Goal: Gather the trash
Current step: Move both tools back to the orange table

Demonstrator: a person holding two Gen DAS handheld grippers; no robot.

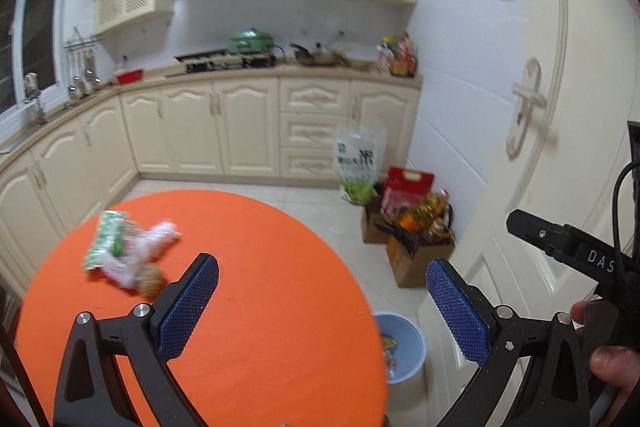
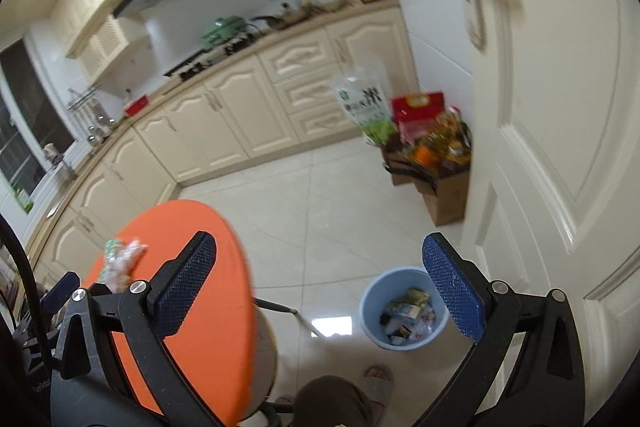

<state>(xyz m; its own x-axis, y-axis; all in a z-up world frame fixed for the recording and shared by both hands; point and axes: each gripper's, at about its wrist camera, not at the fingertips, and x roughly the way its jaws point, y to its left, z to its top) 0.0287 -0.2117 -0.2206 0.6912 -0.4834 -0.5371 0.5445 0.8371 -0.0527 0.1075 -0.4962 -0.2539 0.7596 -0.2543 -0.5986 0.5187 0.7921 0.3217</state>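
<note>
A round orange table (image 1: 248, 307) carries a small heap of trash: a green-and-white wrapper (image 1: 107, 239), a white-and-pink wrapper (image 1: 150, 247) and a brownish lump (image 1: 150, 281). My left gripper (image 1: 322, 291) hovers open above the table's near right part, with the heap to its left and nothing between its blue pads. On the floor stands a light blue bin (image 2: 404, 309) with several wrappers inside, also low in the left wrist view as the bin (image 1: 402, 347). My right gripper (image 2: 318, 275) hangs open over the floor, the bin just inside its right finger. The trash heap (image 2: 122, 261) lies on the table (image 2: 192, 323).
Cream kitchen cabinets (image 1: 200, 131) run along the back and left. Cardboard boxes with oil bottles and bags (image 1: 412, 223) stand by the white door (image 1: 540, 131). A person's foot in a sandal (image 2: 376, 385) stands near the bin. A hand (image 1: 612, 359) holds the other gripper at right.
</note>
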